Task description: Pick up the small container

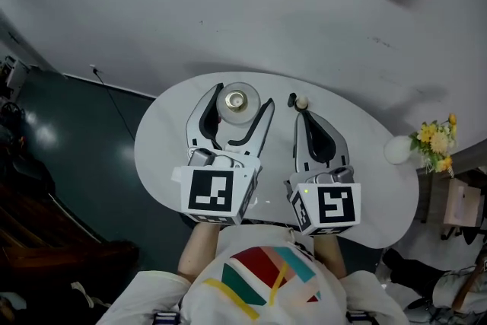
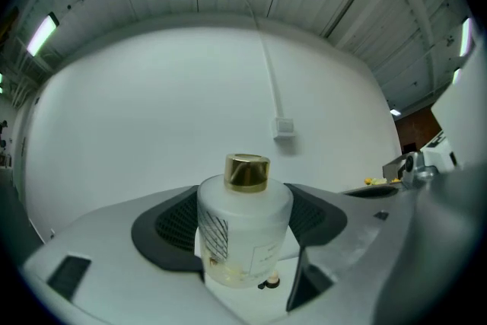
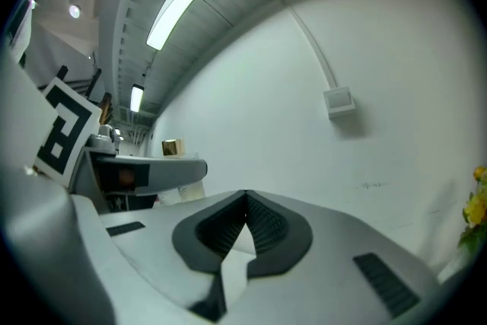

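Small container (image 1: 237, 101): we see a squat, round bottle of frosted white material standing upright on the white table (image 1: 365, 164), towards its far edge. It wears a shiny gold cap (image 2: 247, 171), narrower than the body and sitting squarely on top. A patch of dark diagonal lines (image 2: 214, 234) marks its side, with a pale printed label next to that, too faint for us to read. Low down inside we make out a faint yellowish tint. Through the frosting we cannot tell how full the bottle is.

Our left gripper (image 1: 245, 97) has its fingers spread wide, one on either side of the container, which stands between them near the tips. We see no pad pressing on it.

Our right gripper (image 3: 245, 200), just right of the container, has its fingers brought together with nothing between them.

A tiny black-and-cream piece (image 1: 298, 100) lies on the table just right of the container, off the right gripper's tip. Well to the right of the container, beyond the table's edge, stands a white vase (image 1: 397, 150) holding yellow flowers (image 1: 434, 138).
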Available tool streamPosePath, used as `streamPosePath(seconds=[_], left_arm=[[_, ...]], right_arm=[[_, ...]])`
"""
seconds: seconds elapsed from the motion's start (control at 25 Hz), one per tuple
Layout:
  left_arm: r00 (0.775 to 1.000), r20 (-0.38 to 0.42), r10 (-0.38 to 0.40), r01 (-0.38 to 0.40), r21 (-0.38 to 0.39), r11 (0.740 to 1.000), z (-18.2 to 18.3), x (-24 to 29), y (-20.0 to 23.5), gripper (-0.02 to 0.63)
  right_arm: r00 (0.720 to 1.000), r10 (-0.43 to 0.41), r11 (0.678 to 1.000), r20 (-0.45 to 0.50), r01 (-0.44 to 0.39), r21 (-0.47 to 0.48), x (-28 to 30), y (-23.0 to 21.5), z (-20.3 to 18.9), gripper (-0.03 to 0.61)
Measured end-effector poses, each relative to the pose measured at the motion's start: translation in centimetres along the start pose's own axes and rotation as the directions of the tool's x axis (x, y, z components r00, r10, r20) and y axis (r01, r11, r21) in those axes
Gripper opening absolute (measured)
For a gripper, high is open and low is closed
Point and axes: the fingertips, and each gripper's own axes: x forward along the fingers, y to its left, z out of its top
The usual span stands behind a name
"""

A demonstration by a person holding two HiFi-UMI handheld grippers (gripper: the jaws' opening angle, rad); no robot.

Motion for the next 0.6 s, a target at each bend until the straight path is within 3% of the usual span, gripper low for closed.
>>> streamPosePath(seconds=[0.16,0.6], left_arm=[[0.998,0.056,-0.005,0.004,0.007,1.0,-0.1,-2.0,-1.1,0.354],[0.998,0.068,0.004,-0.005,0.016,1.0,0.0,-5.3,-1.8,0.354]], right_arm=[[0.999,0.01,1.0,0.031,-0.009,-0.018,-0.8,0.8,0.6,0.011],[0.998,0.036,0.999,0.043,-0.034,-0.041,-3.0,2.5,0.2,0.011]])
